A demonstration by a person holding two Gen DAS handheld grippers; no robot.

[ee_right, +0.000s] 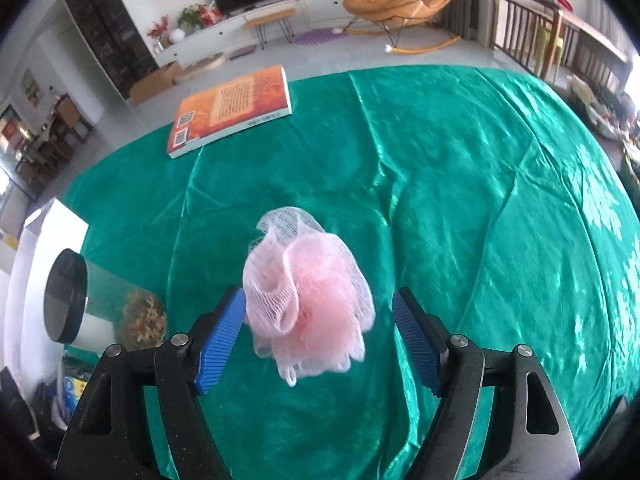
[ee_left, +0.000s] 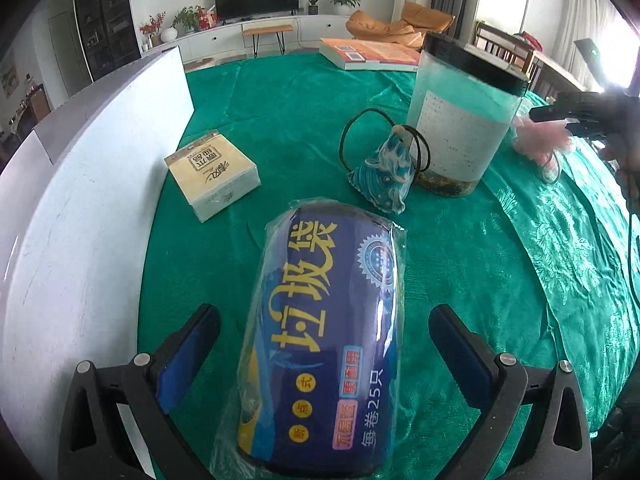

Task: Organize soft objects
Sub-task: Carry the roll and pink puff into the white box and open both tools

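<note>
Our right claw (ee_right: 318, 338) stands apart around the pink puff (ee_right: 306, 304) on the counter (ee_right: 460, 184), not pressing it. The left claw (ee_left: 324, 344), also apart, straddles the bag roll (ee_left: 320, 340) lengthwise.

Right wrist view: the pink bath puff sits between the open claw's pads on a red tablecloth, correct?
Not quite. The tablecloth is green, not red, as the right wrist view shows. The rest holds: the pink bath puff sits between the pads of the open right claw.
</note>
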